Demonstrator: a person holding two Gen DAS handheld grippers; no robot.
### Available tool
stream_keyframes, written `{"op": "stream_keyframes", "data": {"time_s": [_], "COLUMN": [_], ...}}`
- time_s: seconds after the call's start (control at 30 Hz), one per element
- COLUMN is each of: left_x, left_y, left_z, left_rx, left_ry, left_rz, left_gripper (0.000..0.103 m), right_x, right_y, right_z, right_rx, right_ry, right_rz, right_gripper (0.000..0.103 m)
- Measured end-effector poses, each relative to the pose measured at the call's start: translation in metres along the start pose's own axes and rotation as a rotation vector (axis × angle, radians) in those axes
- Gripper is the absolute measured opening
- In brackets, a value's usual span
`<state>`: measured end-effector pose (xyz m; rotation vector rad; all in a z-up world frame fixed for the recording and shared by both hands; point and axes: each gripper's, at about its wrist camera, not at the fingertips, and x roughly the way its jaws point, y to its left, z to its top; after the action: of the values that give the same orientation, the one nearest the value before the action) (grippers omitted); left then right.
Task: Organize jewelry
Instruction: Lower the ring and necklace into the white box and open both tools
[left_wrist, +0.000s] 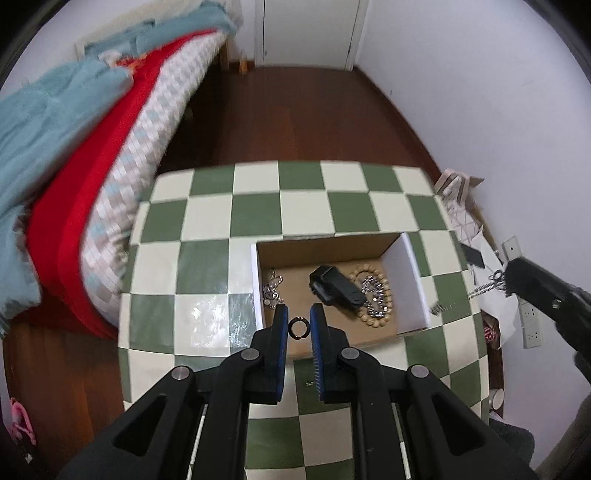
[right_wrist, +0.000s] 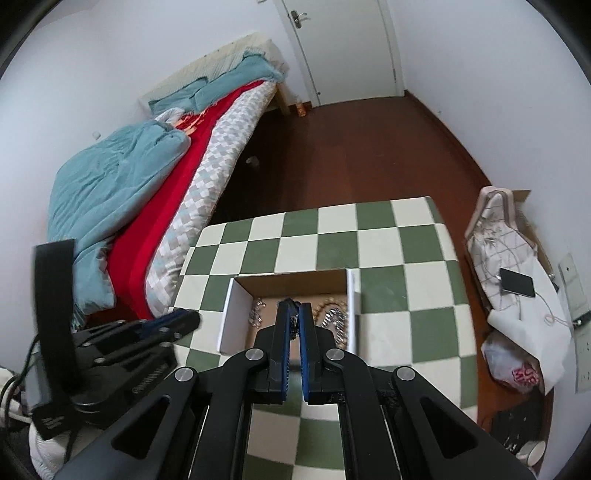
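A tiny dark ring (left_wrist: 297, 327) is pinched by the left gripper (left_wrist: 298, 322) and a silver chain (right_wrist: 294, 325) by the right gripper (right_wrist: 294, 318), so either could easily get dropped outside the cardboard box (left_wrist: 409, 280) if jostled.

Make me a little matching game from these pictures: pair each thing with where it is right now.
Things:
1. small dark metal ring
2. thin silver chain
3. tan wooden bead bracelet
4. black plastic clip

Places:
A. lying in the open cardboard box, partly over the beads
B. pinched in the left gripper
C. curled on the box floor, toward the white right wall
D. dangling from the right gripper

Pairs: 1-B, 2-D, 3-C, 4-A
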<state>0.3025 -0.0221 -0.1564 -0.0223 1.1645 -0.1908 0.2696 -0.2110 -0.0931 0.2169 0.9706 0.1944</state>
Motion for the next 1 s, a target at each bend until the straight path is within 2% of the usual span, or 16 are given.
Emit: {"op": "stream_keyframes", "data": {"time_s": [0.3,0.4,0.47,0.5,0.53,0.57,0.6,0.63,0.67,0.73,0.77,0.8,0.93,0.97,1.0], "left_x": [0.062,0.070,0.071,0.070,0.069,0.067,0.065,0.061,0.058,0.054,0.051,0.048,0.036,0.034,0.031], "left_y": [0.011,0.014,0.018,0.020,0.022,0.025,0.028,0.031,0.033,0.038,0.040,0.042,0.045,0.045,0.045], "left_z": [0.011,0.015,0.019,0.021,0.023,0.024,0.026,0.028,0.028,0.030,0.031,0.032,0.029,0.028,0.025], "left_rx": [-0.064,-0.090,-0.112,-0.119,-0.129,-0.138,-0.147,-0.151,-0.158,-0.166,-0.164,-0.161,-0.141,-0.133,-0.123], "left_ry": [0.161,0.188,0.187,0.185,0.179,0.171,0.157,0.140,0.129,0.114,0.108,0.096,0.038,0.026,0.010], "left_rz": [-0.072,-0.085,-0.095,-0.089,-0.078,-0.072,-0.063,-0.056,-0.052,-0.037,-0.018,0.005,0.100,0.120,0.148], "left_gripper": [0.010,0.010,0.015,0.020,0.040,0.071,0.084,0.092,0.092,0.093,0.096,0.099,0.101,0.101,0.101], "right_x": [0.061,0.077,0.089,0.095,0.099,0.105,0.109,0.113,0.117,0.120,0.121,0.121,0.118,0.119,0.119], "right_y": [0.014,0.014,0.011,0.010,0.009,0.005,0.001,-0.003,-0.010,-0.017,-0.022,-0.026,-0.031,-0.029,-0.027], "right_z": [0.013,0.014,0.016,0.016,0.016,0.016,0.016,0.016,0.015,0.015,0.014,0.013,0.011,0.009,0.009], "right_rx": [-0.027,-0.029,-0.019,-0.009,0.005,0.031,0.051,0.078,0.109,0.128,0.142,0.150,0.130,0.102,0.083], "right_ry": [0.100,0.134,0.172,0.196,0.213,0.235,0.251,0.266,0.283,0.295,0.299,0.303,0.295,0.299,0.303], "right_rz": [0.002,0.007,0.016,0.029,0.041,0.056,0.064,0.069,0.070,0.056,0.051,0.047,-0.029,-0.070,-0.097], "right_gripper": [0.005,0.005,0.005,0.005,0.005,0.005,0.006,0.006,0.010,0.033,0.054,0.068,0.079,0.094,0.101]}}
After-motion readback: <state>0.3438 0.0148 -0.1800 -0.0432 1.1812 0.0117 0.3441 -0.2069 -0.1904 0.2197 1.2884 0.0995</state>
